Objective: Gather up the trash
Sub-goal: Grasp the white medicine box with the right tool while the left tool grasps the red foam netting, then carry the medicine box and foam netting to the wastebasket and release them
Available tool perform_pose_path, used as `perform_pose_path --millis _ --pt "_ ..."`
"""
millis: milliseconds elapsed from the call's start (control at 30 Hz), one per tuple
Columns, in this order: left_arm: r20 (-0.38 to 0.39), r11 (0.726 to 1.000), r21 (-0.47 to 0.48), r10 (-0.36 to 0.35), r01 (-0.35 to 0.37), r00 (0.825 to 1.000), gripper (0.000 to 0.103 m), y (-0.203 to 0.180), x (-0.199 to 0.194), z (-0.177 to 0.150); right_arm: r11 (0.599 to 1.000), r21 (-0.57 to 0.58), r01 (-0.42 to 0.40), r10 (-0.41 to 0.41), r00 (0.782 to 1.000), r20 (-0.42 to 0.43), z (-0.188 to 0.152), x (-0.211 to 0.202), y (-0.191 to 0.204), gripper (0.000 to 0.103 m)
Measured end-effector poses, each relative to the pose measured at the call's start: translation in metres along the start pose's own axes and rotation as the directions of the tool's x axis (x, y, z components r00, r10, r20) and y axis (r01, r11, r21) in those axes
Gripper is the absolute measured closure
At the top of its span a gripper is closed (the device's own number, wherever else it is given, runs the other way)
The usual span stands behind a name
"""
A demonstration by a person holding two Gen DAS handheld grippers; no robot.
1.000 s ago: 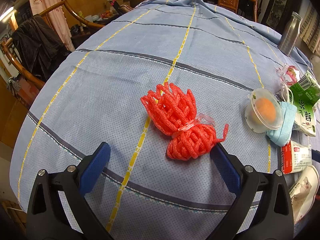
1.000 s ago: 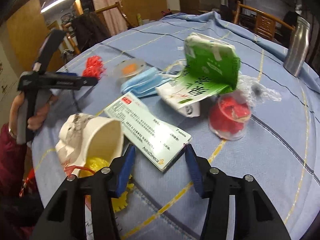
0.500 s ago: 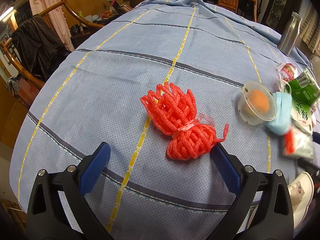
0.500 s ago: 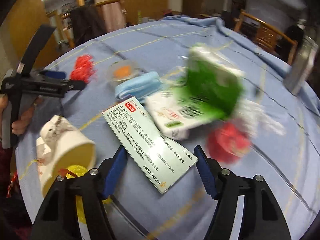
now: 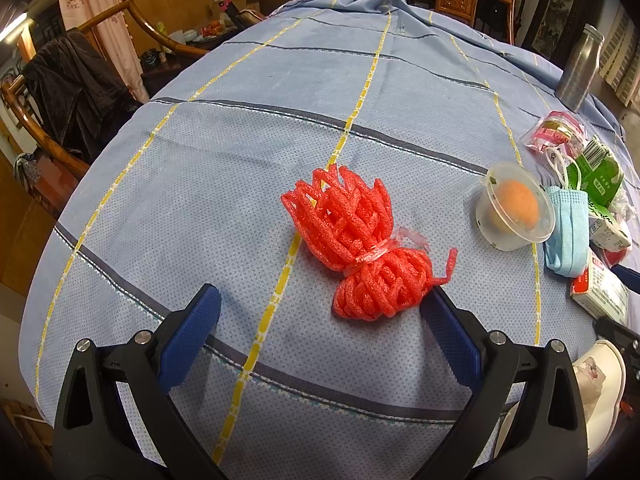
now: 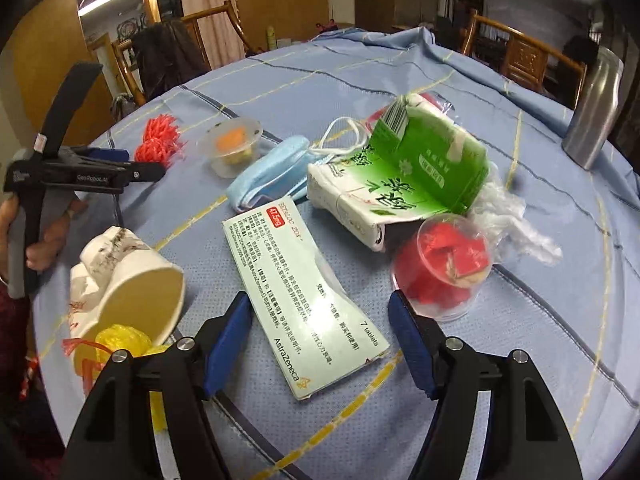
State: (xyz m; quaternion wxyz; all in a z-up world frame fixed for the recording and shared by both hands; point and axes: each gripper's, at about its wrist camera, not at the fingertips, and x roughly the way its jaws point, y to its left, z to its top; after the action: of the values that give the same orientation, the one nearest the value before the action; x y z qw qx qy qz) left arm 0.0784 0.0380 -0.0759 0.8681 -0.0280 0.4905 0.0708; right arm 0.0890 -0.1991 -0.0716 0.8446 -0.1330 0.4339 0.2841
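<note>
My left gripper is open on the blue tablecloth. A red foam net bundle lies just ahead of it, its near end touching the right finger's tip. My right gripper is open, its fingers on either side of the near end of a flat AstraZeneca medicine box. Beyond the box lie a green and white carton, a blue face mask, a clear cup with red wrappers and a clear tub with an orange thing. The left gripper also shows in the right wrist view.
A tipped white paper cup with yellow and red scraps lies at the table's near left edge. A steel bottle stands at the far right. Crumpled clear plastic lies by the carton. Wooden chairs surround the table.
The right gripper has opened wider and pulled back a little from the medicine box; the carton and the trash around it shifted. The left gripper has not moved.
</note>
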Motion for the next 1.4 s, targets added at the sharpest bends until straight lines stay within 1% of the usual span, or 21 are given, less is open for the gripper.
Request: perform_pose_path --millis 33,133,200,267,333,367,533,667,733,767,800,833,867,900,933,1000,1033,1133,1233,1333,1400 --pt "0.0 1.0 -0.001 -0.001 0.001 1.0 0.007 0.0 0.0 0.0 1.0 -0.001 -0.004 0.004 1.0 0.01 -0.001 -0.004 0.001 0.041" --pt "0.012 0.999 -0.013 -0.034 0.035 0.999 0.007 0.003 -0.003 -0.001 1.0 0.027 -0.001 0.0 0.999 0.034 -0.001 -0.012 -0.003 0.041" --pt "0.053 0.997 -0.025 -0.066 0.068 0.996 0.006 0.005 -0.01 -0.001 0.999 0.033 0.015 -0.017 0.999 0.04 -0.001 -0.014 -0.005 0.041" --pt "0.095 0.997 -0.03 -0.075 0.078 0.993 0.007 0.006 -0.017 -0.002 0.999 0.042 0.013 -0.014 0.999 0.029 -0.002 -0.011 -0.006 0.04" --pt "0.113 0.997 -0.029 -0.071 0.075 0.991 0.007 0.004 -0.02 -0.002 0.999 0.03 0.028 -0.028 1.0 -0.003 -0.003 -0.005 -0.004 0.041" --pt "0.115 0.997 -0.03 -0.067 0.071 0.991 0.007 0.004 -0.02 -0.001 0.999 0.027 0.028 -0.027 1.0 -0.014 -0.003 -0.003 -0.003 0.041" --pt "0.095 0.998 -0.053 -0.034 0.039 0.995 0.007 0.003 -0.015 0.009 0.999 0.04 0.031 -0.03 0.999 -0.016 -0.004 -0.003 -0.006 0.04" --pt "0.083 0.998 -0.039 -0.048 0.051 0.995 0.007 -0.002 -0.013 0.013 0.999 0.029 0.035 -0.034 0.999 -0.017 -0.004 -0.002 -0.006 0.039" --pt "0.09 0.999 -0.022 -0.04 0.042 0.995 0.011 -0.006 -0.013 0.014 0.999 0.029 0.033 -0.032 0.999 -0.016 -0.005 -0.002 -0.006 0.039" --pt "0.092 0.999 -0.008 -0.04 0.041 0.995 0.021 -0.009 -0.012 0.014 0.999 0.029 0.032 -0.032 0.999 -0.015 -0.005 -0.002 -0.006 0.04" --pt "0.085 0.999 0.003 -0.043 0.043 0.995 0.036 -0.012 -0.01 0.015 0.999 0.032 0.034 -0.033 0.999 -0.013 -0.005 -0.003 -0.007 0.04" --pt "0.078 0.999 0.006 -0.05 0.05 0.996 0.046 -0.012 -0.009 0.015 0.999 0.035 0.031 -0.031 0.999 -0.009 -0.005 -0.003 -0.008 0.041" --pt "0.069 0.997 0.003 -0.081 0.081 0.994 0.057 -0.013 -0.009 0.013 0.999 0.039 0.027 -0.027 1.0 -0.006 -0.005 -0.004 -0.008 0.042" --pt "0.074 0.996 0.001 -0.093 0.093 0.993 0.06 -0.012 -0.012 0.012 0.999 0.046 0.018 -0.018 1.0 0.001 -0.004 -0.005 -0.009 0.042" --pt "0.09 0.995 0.001 -0.094 0.095 0.991 0.06 -0.012 -0.017 0.01 0.999 0.054 0.001 -0.002 1.0 0.016 -0.004 -0.009 -0.01 0.043" --pt "0.151 0.996 0.012 -0.084 0.083 0.985 0.061 -0.009 -0.041 0.003 0.997 0.057 -0.054 0.051 0.997 0.063 -0.002 -0.021 -0.009 0.043" --pt "0.169 0.997 0.013 -0.082 0.081 0.982 0.061 -0.007 -0.05 0.0 0.992 0.058 -0.111 0.104 0.989 0.102 -0.001 -0.031 -0.009 0.043" --pt "0.232 0.998 -0.013 -0.064 0.069 0.971 0.061 0.013 -0.09 -0.015 0.978 0.057 -0.201 0.188 0.967 0.17 0.001 -0.05 -0.009 0.043" --pt "0.268 0.997 -0.058 -0.031 0.048 0.963 0.061 0.036 -0.118 -0.03 0.968 0.055 -0.244 0.228 0.951 0.206 0.003 -0.06 -0.009 0.043" --pt "0.29 0.992 -0.125 0.03 0.007 0.956 0.061 0.067 -0.146 -0.057 0.969 0.052 -0.24 0.222 0.948 0.228 0.004 -0.066 -0.008 0.043" --pt "0.292 0.986 -0.165 0.07 -0.022 0.954 0.061 0.084 -0.156 -0.075 0.968 0.054 -0.245 0.227 0.945 0.235 0.004 -0.068 -0.006 0.043"
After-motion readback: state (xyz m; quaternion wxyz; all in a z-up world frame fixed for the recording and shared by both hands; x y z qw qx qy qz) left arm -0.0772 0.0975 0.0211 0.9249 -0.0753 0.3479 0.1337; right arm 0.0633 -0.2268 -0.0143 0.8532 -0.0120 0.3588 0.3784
